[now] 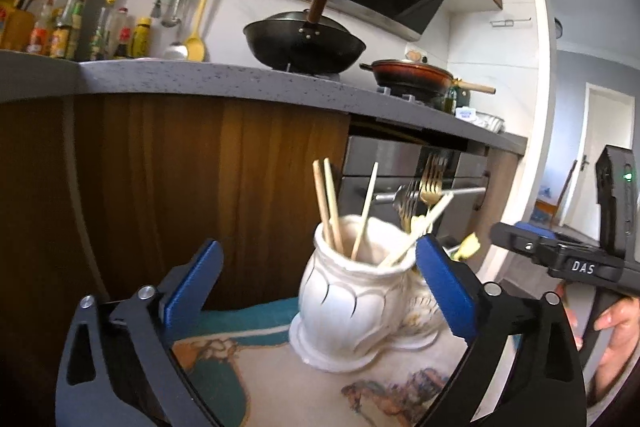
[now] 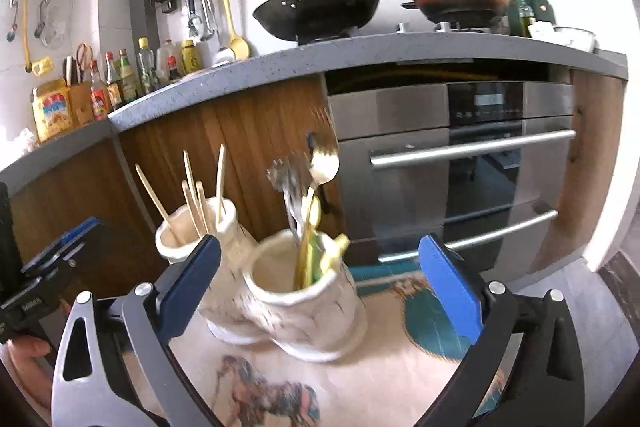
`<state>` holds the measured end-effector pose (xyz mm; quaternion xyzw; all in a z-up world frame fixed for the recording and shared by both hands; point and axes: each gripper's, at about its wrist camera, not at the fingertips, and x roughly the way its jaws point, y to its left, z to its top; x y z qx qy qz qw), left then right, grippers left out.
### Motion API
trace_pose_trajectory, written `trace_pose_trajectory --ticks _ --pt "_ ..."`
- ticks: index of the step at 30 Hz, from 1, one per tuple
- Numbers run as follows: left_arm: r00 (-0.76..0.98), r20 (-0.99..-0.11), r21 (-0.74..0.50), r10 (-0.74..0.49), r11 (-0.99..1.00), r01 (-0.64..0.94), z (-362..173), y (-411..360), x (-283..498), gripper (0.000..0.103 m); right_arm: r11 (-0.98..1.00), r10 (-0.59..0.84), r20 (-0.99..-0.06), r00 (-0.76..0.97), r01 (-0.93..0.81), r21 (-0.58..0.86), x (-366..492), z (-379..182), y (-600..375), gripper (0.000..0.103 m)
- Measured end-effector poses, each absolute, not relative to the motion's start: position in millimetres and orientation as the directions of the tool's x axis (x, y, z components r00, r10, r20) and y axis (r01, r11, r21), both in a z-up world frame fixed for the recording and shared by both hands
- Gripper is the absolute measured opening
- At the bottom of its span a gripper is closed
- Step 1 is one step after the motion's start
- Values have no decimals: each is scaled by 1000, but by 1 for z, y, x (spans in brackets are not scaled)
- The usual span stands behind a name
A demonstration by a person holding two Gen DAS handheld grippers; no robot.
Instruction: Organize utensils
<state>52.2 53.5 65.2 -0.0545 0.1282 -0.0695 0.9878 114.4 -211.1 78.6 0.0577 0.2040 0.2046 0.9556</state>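
Both grippers — left gripper [image 1: 316,267], right gripper [image 2: 320,263] — hover with fingers spread wide, holding nothing, before a white double holder [image 2: 304,303] of chopsticks [image 2: 196,199] and cutlery [image 2: 308,195].

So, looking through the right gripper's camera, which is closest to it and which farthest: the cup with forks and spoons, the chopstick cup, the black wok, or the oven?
1. Cup with forks and spoons, just ahead of the right gripper, between its open fingers.
2. Chopstick cup, behind it, to the left.
3. Oven, further back, on the right.
4. Black wok, up on the stove, beyond the counter edge.
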Motion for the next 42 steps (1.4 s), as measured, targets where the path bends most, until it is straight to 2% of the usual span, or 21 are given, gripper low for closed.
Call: trace_pose_trajectory --ticks 7,10,22,25,42 --pt "953 -296 -26 -60 998 55 33 39 37 98 942 325 -389 862 -332 51 94 47 -205 98" --pt "957 -286 9 -45 999 49 23 33 30 98 944 316 -376 871 -330 29 89 36 -204 98" --pt "961 -277 15 -16 1000 21 7 30 22 98 941 327 -274 905 -339 3 74 16 -199 98" --pt "968 -250 -3 -10 1000 10 9 31 17 98 942 322 -270 907 -336 -8 73 14 -198 98" --pt "964 -265 7 15 1000 -14 9 29 17 98 946 317 -256 913 -324 13 72 15 -203 98"
